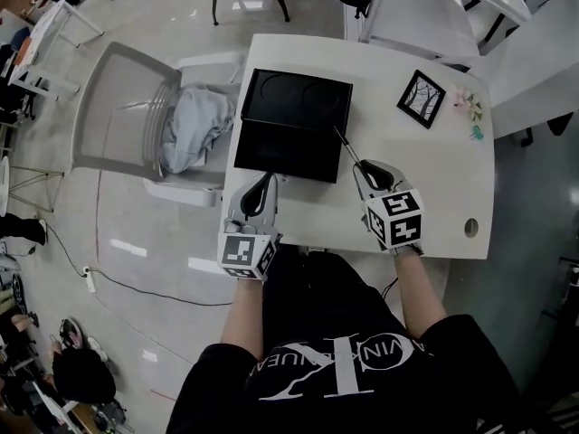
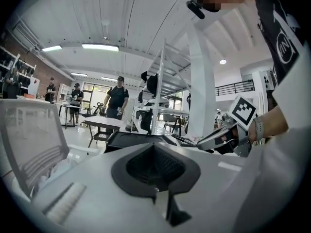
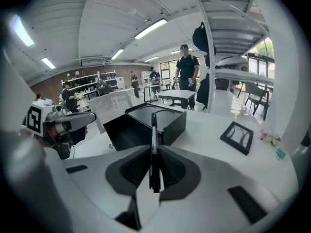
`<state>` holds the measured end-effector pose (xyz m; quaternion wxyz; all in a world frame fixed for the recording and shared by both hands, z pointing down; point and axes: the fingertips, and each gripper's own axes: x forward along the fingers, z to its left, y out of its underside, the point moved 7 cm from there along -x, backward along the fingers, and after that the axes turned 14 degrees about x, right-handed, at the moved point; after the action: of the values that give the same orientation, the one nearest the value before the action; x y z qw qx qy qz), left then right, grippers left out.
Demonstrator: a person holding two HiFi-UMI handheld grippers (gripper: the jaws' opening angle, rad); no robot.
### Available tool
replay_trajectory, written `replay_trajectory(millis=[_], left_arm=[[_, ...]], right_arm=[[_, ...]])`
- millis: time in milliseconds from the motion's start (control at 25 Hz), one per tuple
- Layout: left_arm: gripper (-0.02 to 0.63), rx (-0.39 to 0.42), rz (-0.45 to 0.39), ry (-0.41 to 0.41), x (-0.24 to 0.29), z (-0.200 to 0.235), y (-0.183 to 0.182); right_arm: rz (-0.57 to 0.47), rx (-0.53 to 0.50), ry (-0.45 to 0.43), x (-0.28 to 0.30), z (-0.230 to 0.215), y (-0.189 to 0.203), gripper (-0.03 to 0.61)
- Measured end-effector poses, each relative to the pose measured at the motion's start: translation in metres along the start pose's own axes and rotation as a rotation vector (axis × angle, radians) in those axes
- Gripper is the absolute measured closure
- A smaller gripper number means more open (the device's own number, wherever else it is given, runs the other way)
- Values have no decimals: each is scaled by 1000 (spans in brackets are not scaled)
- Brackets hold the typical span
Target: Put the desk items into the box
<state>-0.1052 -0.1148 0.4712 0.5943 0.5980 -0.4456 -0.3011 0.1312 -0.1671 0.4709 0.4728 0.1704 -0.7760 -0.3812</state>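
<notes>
An open black box point(image 1: 294, 125) sits on the white desk point(image 1: 452, 206), its lid part lying towards me. My right gripper point(image 1: 364, 172) is just right of the box's near corner, shut on a black pen point(image 1: 346, 147) whose tip points at the box. In the right gripper view the pen point(image 3: 154, 140) sticks out between the jaws towards the box point(image 3: 146, 123). My left gripper point(image 1: 264, 186) rests at the desk's near edge below the box, shut with nothing in it. A black picture frame point(image 1: 422, 99) lies at the far right.
Small pastel items point(image 1: 472, 107) lie near the desk's right edge beyond the frame. A grey chair point(image 1: 118, 116) with a pale cloth point(image 1: 194, 125) stands left of the desk. There is a round cable hole point(image 1: 470, 227) in the desk's near right corner. People stand in the background.
</notes>
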Motion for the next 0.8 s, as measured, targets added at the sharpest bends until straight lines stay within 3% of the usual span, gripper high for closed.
replay_trajectory(millis=[440, 800], left_arm=[[603, 12, 3, -51, -8, 45, -6], [604, 4, 17, -77, -15, 79, 3]], right_arm=[[78, -115, -154, 44, 61, -23, 517], [172, -215, -199, 75, 87, -34, 517]])
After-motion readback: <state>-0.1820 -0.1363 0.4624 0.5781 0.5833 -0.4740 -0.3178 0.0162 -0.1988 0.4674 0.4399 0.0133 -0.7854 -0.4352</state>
